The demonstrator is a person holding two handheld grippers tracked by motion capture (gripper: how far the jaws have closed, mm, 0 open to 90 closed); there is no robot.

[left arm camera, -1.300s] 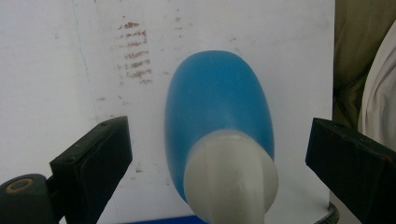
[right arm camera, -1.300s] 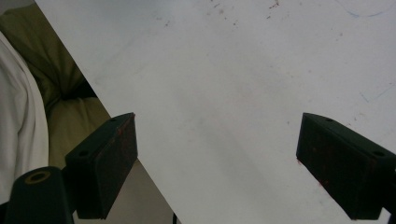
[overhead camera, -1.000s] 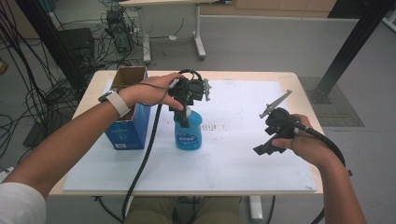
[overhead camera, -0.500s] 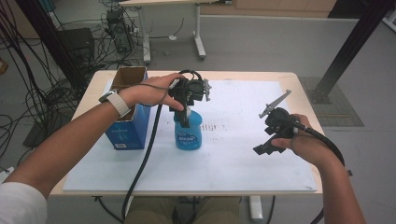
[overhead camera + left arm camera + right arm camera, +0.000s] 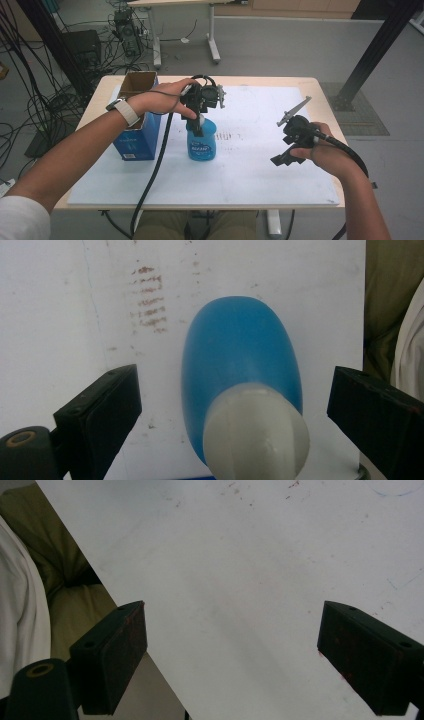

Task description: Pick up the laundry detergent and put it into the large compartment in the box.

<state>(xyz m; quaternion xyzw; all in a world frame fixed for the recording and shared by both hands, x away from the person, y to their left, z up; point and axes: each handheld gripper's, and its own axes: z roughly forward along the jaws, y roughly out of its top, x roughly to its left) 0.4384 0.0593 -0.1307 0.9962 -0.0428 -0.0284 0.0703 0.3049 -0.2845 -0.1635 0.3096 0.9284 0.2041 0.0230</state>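
Note:
A blue plastic bottle [image 5: 201,143] with a white cap [image 5: 256,432] stands upright on the white mat near the table's middle. My left gripper [image 5: 199,125] hangs right above it, pointing down. In the left gripper view its jaws stand wide apart on either side of the cap without touching it, so the left gripper [image 5: 235,410] is open. My right gripper [image 5: 285,157] is held over the right part of the mat, away from the bottle. Its jaws are spread wide over bare mat, and the right gripper [image 5: 232,655] holds nothing.
A blue cardboard box [image 5: 136,122] with its top flaps open stands at the left of the table, beside the bottle. The white mat [image 5: 250,165] covers most of the wooden tabletop. Cables and table legs lie on the floor beyond.

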